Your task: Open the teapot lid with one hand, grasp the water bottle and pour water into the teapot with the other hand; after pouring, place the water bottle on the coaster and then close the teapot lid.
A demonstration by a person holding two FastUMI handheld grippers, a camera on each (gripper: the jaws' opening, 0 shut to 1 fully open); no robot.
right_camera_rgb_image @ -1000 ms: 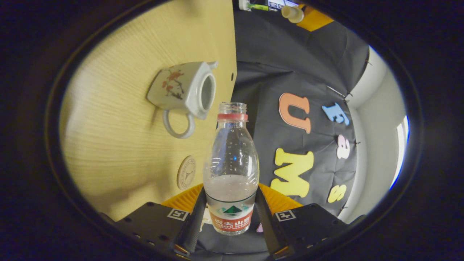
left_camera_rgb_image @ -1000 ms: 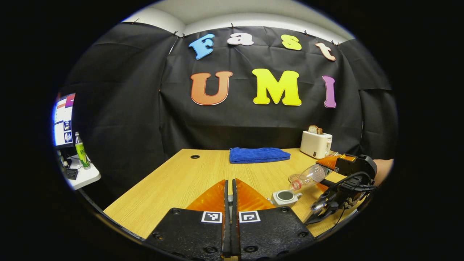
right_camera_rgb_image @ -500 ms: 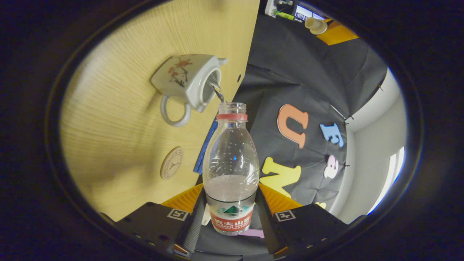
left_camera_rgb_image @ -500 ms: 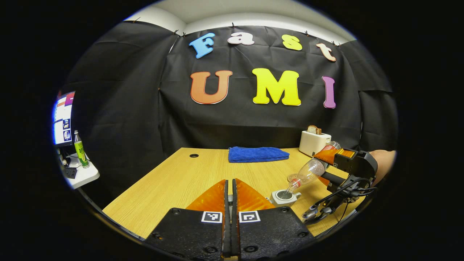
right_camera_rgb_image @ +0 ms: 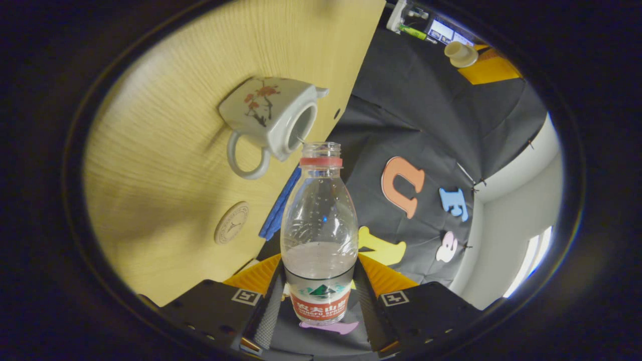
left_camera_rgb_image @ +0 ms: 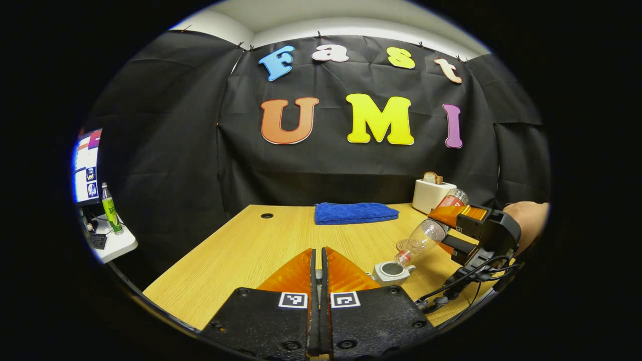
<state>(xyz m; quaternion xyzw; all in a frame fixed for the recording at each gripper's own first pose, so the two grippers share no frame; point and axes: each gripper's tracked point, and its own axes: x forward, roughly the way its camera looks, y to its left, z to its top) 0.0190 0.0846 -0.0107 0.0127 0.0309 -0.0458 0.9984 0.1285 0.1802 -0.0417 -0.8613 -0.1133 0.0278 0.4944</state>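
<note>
The clear water bottle with a red neck ring lies uncapped between my right gripper, which is shut on its labelled end. Its mouth is tipped down just over the open top of the white flowered teapot, and a thin thread of water runs in. In the left gripper view the bottle slants down from the right gripper to the teapot. My left gripper is shut, held up to the teapot's left. The teapot lid shows at its fingers. The round coaster lies behind the teapot.
A folded blue towel lies at the back of the wooden table. A white toaster with bread stands at the back right. A hand holds the right gripper. A side stand with a screen and a green bottle is off the table's left.
The right gripper has raised the bottle's base, tipping the mouth lower over the teapot. Water began to flow half a second ago and is now a thin thread. The left gripper stays shut.
</note>
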